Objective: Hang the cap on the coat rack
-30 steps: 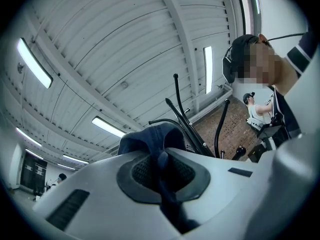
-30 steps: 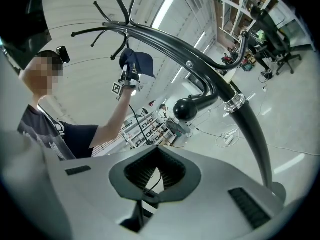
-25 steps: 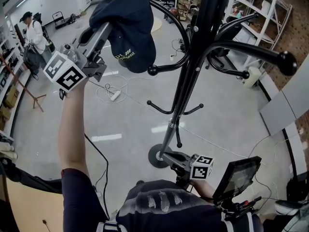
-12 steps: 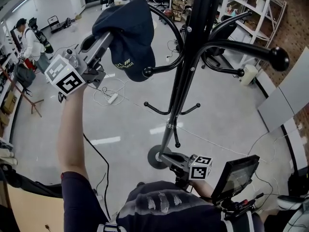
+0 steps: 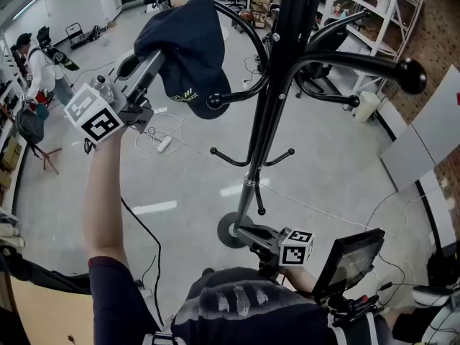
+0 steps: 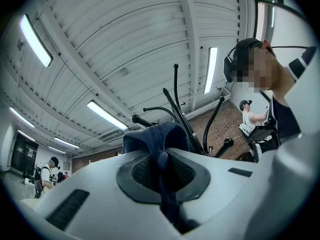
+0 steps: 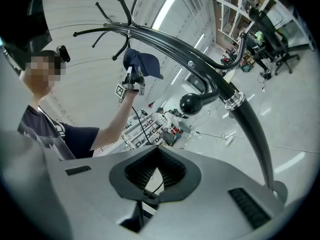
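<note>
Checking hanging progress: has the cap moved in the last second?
Yes, slightly: the cap has edged down toward the coat rack's ball-tipped hook, its brim now overlapping the ball.

The cap (image 5: 190, 45) is dark blue with small yellow-green print on it. The coat rack (image 5: 277, 99) is shiny black all over. The left gripper (image 5: 159, 52) and the right gripper (image 5: 242, 231) are light grey, with dark grey ridged pads (image 7: 175, 171). Each has a white cube (image 5: 97, 117) with black squares. The floor (image 5: 330, 171) is pale grey and shiny. The person's shirt (image 5: 237, 307) is dark blue with white marks. The wall (image 5: 431, 27) is red-brown brick. The shelves (image 5: 381, 13) are white.
</note>
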### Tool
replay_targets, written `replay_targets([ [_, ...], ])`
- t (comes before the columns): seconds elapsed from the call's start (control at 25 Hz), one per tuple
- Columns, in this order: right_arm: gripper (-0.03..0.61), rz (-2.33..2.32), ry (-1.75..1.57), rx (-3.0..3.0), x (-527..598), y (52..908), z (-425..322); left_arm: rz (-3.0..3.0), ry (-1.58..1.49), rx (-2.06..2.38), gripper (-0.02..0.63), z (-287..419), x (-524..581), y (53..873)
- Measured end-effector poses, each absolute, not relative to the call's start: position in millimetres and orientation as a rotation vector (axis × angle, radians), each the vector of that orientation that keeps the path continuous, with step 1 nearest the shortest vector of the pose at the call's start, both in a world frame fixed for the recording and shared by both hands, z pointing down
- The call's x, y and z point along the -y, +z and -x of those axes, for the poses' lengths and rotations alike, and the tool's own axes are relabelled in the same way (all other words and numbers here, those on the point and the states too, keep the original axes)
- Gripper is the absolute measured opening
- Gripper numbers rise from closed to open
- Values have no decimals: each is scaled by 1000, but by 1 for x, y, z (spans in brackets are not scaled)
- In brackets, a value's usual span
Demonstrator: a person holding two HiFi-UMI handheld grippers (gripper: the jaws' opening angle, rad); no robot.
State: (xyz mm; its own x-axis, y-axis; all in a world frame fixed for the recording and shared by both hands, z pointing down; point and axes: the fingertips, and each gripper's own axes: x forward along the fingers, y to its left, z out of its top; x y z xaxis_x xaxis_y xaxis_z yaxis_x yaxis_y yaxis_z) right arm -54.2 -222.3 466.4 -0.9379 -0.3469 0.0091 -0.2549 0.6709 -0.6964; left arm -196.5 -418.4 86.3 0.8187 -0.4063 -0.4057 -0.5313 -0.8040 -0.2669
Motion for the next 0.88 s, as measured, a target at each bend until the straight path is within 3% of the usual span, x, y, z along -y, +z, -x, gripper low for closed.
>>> replay_targets([
  [0.88, 3, 519, -1081, -2755, 227, 470, 43, 2647, 266, -644, 20, 162, 416, 118],
])
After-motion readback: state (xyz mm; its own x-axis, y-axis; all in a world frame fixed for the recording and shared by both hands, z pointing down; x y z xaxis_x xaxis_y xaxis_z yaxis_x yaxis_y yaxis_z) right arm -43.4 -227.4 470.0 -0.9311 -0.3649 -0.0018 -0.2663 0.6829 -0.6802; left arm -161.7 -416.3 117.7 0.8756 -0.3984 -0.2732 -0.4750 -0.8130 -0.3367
